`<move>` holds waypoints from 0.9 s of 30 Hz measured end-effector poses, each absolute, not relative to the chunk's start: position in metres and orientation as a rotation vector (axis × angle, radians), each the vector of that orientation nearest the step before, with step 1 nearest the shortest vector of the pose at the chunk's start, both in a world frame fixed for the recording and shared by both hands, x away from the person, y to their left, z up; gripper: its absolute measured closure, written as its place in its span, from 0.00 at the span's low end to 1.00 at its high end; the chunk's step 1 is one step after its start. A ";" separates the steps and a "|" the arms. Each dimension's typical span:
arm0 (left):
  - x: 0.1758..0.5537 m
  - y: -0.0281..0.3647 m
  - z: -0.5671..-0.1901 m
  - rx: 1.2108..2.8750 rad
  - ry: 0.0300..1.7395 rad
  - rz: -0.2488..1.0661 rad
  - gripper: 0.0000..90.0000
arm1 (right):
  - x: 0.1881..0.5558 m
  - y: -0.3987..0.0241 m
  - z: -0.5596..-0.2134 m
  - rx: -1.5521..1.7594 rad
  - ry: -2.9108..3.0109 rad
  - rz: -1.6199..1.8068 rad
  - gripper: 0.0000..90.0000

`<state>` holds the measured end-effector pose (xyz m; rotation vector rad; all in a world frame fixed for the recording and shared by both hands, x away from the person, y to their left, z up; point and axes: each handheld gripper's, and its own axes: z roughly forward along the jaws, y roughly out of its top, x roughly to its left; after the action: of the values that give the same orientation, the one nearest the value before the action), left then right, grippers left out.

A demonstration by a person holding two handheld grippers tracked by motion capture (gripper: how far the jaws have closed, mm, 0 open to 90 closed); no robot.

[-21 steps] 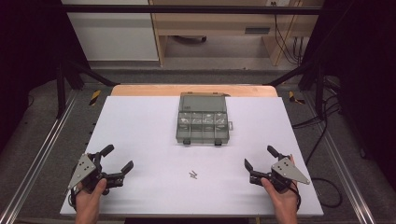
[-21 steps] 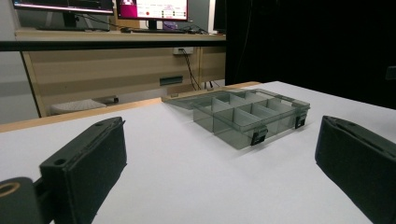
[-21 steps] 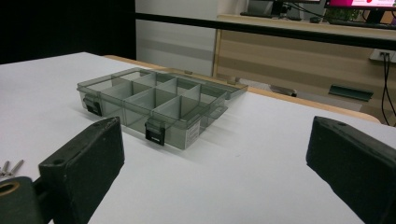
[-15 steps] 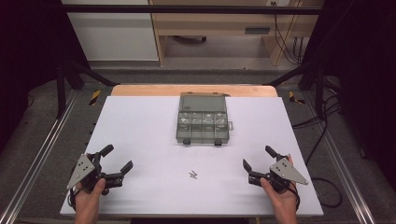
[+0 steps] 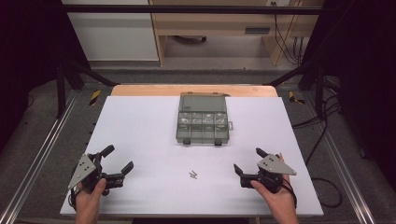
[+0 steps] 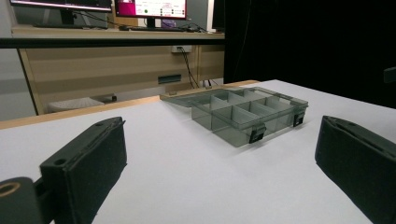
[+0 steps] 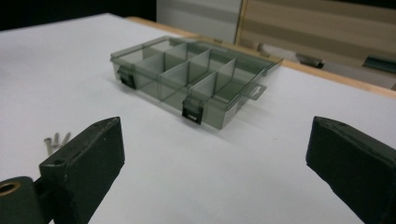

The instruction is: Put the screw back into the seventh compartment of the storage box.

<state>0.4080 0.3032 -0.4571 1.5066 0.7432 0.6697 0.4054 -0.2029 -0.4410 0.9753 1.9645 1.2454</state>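
Note:
A smoky translucent compartment box (image 5: 202,125) lies open at the middle back of the white table (image 5: 140,135), its lid folded flat behind it. A few small metal screws (image 5: 193,175) lie loose in front of it. My left gripper (image 5: 119,158) rests near the front left, open, with nothing between its jaws. My right gripper (image 5: 247,160) sits at the front right, also open and empty, with the screws to its left. The left gripper view looks between wide jaws toward the box (image 6: 247,112). The right gripper view has the box (image 7: 191,74) ahead and the screws (image 7: 55,140) by its left jaw.
A wooden strip (image 5: 191,90) borders the table's far edge. Metal rails (image 5: 42,154) run along both sides. Behind the table stand a wooden desk (image 5: 219,23) and trailing cables (image 5: 285,42).
My right gripper has slid a little to the left, toward the screws. The left gripper, the box and the screws have stayed put.

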 end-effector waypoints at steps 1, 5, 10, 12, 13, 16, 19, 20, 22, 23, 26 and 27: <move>0.408 0.303 -0.458 1.513 0.742 0.667 0.02 | 0.405 -0.203 -0.441 0.975 1.964 1.245 0.05; 0.408 0.301 -0.459 1.529 0.740 0.671 0.02 | 0.411 -0.189 -0.432 0.926 2.067 1.176 0.06; 0.409 0.299 -0.459 1.539 0.732 0.664 0.02 | 0.421 -0.162 -0.418 0.872 2.191 1.093 0.07; 0.409 0.299 -0.459 1.542 0.728 0.666 0.02 | 0.425 -0.154 -0.415 0.843 2.239 1.049 0.07; 0.408 0.298 -0.459 1.541 0.727 0.666 0.02 | 0.425 -0.154 -0.415 0.843 2.239 1.049 0.07; 0.408 0.298 -0.459 1.547 0.723 0.669 0.02 | 0.432 -0.137 -0.412 0.790 2.324 0.959 0.07; 0.408 0.298 -0.459 1.543 0.725 0.665 0.02 | 0.438 -0.129 -0.412 0.774 2.377 0.919 0.07; 0.408 0.298 -0.459 1.543 0.725 0.665 0.02 | 0.440 -0.127 -0.413 0.769 2.395 0.899 0.07; 0.408 0.298 -0.459 1.544 0.723 0.663 0.02 | 0.443 -0.122 -0.414 0.760 2.418 0.888 0.07; 0.408 0.298 -0.459 1.544 0.723 0.662 0.02 | 0.443 -0.122 -0.414 0.760 2.418 0.888 0.07; 0.408 0.298 -0.459 1.552 0.720 0.662 0.02 | 0.448 -0.113 -0.417 0.759 2.466 0.847 0.06; 0.408 0.298 -0.459 1.551 0.720 0.661 0.02 | 0.449 -0.110 -0.417 0.755 2.471 0.849 0.07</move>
<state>0.4083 0.2977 -0.4593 1.5515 0.7203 0.6615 0.4489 -0.1096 -0.4173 0.7548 2.4713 0.8490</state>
